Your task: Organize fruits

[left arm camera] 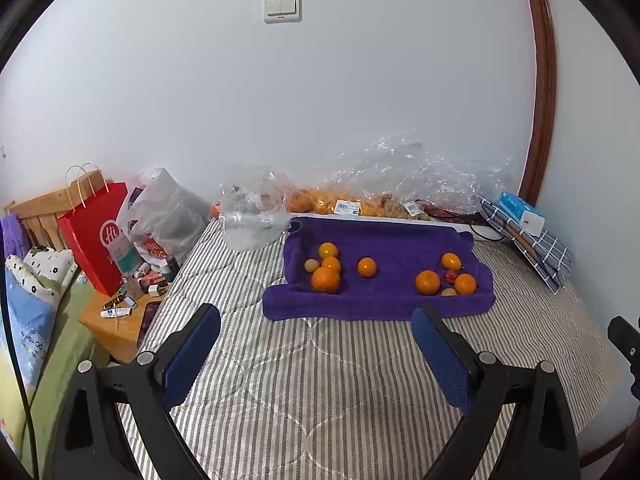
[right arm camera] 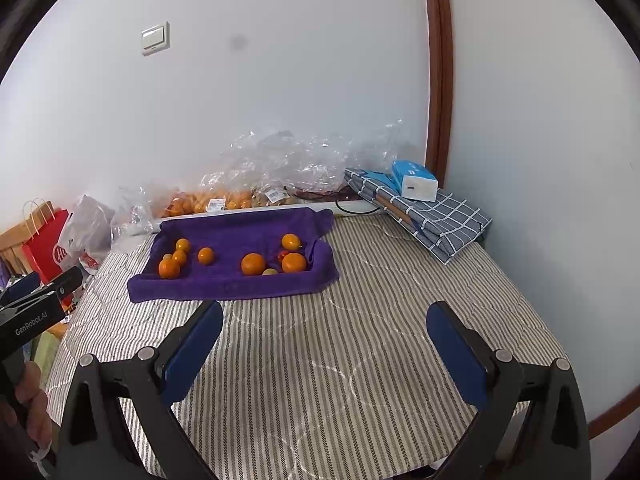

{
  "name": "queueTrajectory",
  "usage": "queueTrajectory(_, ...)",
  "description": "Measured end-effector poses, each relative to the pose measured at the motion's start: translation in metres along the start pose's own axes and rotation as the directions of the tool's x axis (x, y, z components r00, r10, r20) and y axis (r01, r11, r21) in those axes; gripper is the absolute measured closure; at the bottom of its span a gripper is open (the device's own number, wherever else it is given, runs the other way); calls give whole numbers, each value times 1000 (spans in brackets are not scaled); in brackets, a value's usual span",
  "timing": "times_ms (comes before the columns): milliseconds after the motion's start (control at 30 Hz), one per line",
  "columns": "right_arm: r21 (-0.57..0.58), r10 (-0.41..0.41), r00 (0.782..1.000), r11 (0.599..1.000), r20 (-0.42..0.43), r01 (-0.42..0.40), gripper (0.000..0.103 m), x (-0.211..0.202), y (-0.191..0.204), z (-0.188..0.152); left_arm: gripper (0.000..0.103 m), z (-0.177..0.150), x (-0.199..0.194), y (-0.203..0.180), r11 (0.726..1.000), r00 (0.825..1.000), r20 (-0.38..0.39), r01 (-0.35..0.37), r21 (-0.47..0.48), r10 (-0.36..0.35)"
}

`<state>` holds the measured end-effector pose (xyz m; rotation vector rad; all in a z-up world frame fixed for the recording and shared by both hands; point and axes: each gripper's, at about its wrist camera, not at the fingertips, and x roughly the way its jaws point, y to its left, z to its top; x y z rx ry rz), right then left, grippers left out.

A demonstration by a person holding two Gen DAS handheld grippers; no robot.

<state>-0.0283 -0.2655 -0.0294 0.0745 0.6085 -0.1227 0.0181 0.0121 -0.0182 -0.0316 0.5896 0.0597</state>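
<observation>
A purple towel (left arm camera: pixel 384 240) (right arm camera: pixel 240 228) lies on the striped bed with loose fruit on it. On its left side sit three oranges (left arm camera: pixel 326 279) (right arm camera: pixel 169 268) and a small pale fruit (left arm camera: pixel 311 265). One orange (left arm camera: pixel 367 267) (right arm camera: pixel 205 255) lies alone near the middle. On the right are three oranges (left arm camera: pixel 427 282) (right arm camera: pixel 253 264), a small red fruit (left arm camera: pixel 451 276) and a pale one (left arm camera: pixel 449 291). My left gripper (left arm camera: pixel 316 322) hangs open in front of the towel, holding nothing. My right gripper (right arm camera: pixel 324 320) is open too, nearer the bed's front.
Clear plastic bags (left arm camera: pixel 400 168) with more oranges (left arm camera: pixel 316 203) line the wall behind the towel. A folded checked cloth (right arm camera: pixel 436 216) with a tissue pack (right arm camera: pixel 414 180) lies at the right. A red paper bag (left arm camera: pixel 98 236) and a cluttered bedside table (left arm camera: pixel 116 320) stand at the left.
</observation>
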Motion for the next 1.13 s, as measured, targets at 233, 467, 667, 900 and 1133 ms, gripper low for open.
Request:
queueTrajectory(233,-2,1,1000,1000,4,-1,3,0,2,0,6,1,-1,-1,1000,1000,0,0,-4,0)
queueTrajectory(467,0,3,1000,1000,6,-3,3,-1,2,0,6,1,-1,0,1000,1000,2,1,-4,-1)
queueTrajectory(667,0,4,1000,1000,7,-4,3,-1,1,0,6,1,-1,0,1000,1000,0,2,-5,-2)
queueTrajectory(900,1,4,1000,1000,7,-4,3,-1,1,1,6,1,-2,-1,1000,1000,1,-1,-5,1)
queueTrajectory(1133,-1,6,1000,1000,8,-6,3,-2,1,2,6,2,-4,-5,1000,1000,6,2,-4,-2)
